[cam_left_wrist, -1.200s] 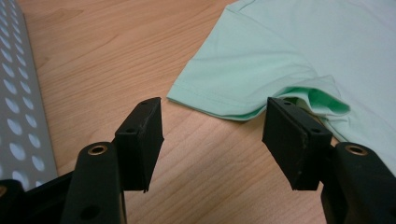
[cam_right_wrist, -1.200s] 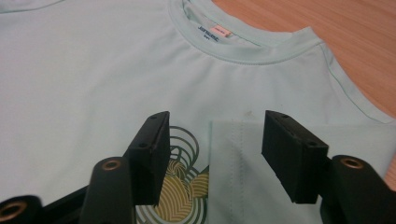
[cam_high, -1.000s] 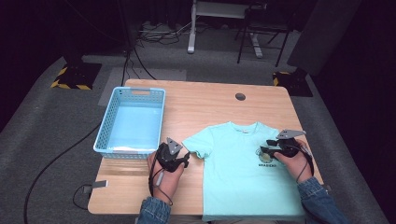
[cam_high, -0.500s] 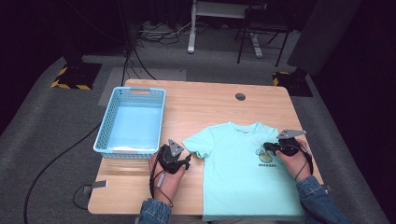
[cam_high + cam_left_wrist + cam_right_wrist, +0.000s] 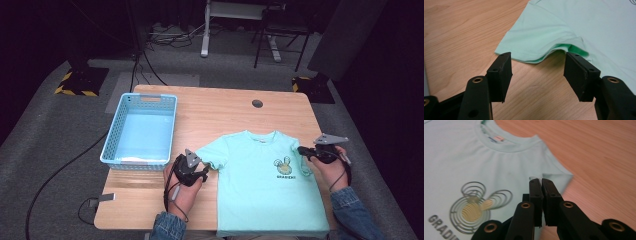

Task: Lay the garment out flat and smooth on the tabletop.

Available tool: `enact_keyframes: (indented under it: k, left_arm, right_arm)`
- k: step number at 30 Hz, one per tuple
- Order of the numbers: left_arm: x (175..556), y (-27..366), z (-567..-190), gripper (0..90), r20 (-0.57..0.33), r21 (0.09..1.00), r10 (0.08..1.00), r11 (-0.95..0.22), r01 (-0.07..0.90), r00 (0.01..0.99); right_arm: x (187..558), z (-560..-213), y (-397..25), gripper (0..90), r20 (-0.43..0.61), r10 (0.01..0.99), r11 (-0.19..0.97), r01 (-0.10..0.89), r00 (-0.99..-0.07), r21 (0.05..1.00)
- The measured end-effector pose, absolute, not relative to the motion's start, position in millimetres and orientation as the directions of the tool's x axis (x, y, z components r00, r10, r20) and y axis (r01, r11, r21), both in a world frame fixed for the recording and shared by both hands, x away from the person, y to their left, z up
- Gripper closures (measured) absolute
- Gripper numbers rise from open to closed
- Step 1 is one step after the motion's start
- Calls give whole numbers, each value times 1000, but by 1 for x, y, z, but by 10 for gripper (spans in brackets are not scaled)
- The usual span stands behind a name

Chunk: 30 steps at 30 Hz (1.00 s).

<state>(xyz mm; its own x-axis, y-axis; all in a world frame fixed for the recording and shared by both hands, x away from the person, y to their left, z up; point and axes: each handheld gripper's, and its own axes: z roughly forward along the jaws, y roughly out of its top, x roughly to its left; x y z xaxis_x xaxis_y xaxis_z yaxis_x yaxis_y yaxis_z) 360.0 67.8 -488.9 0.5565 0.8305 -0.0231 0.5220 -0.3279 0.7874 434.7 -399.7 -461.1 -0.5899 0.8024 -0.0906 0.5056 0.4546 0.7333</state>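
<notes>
A mint shirt (image 5: 267, 185) printed "GRADI…" was spread flat on the table (image 5: 220, 110). Its sleeve was pinched by the right gripper (image 5: 541, 181); the left gripper (image 5: 537, 72) was held spread before the other sleeve.

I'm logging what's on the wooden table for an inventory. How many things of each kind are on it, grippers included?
Mint-green cotton T-shirt with a printed logo: 1
Light-blue perforated plastic basket: 1
Black two-jaw grippers: 2, the left gripper with jaws apart at a sleeve, the right gripper shut on the other sleeve
Total: 4
</notes>
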Motion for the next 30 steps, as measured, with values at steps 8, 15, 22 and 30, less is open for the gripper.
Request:
enact_keyframes:
  k: [8,15,22,30]
  left_arm:
    - [363,64,-488,397,-20,786,822,-339,517,569]
    - [371,31,-484,379,-22,792,770,-377,481,638]
    - [367,15,-477,323,-23,791,734,-402,461,678]
    - [353,-3,-467,243,-4,787,698,-440,433,716]
  right_arm:
    - [430,-454,-431,849,-122,858,414,532,-498,739]
    - [397,-448,-469,425,-131,918,334,550,-375,766]
    - [377,-444,-451,333,-112,873,372,500,-475,782]
    - [362,-452,-432,274,-67,821,396,481,-566,782]
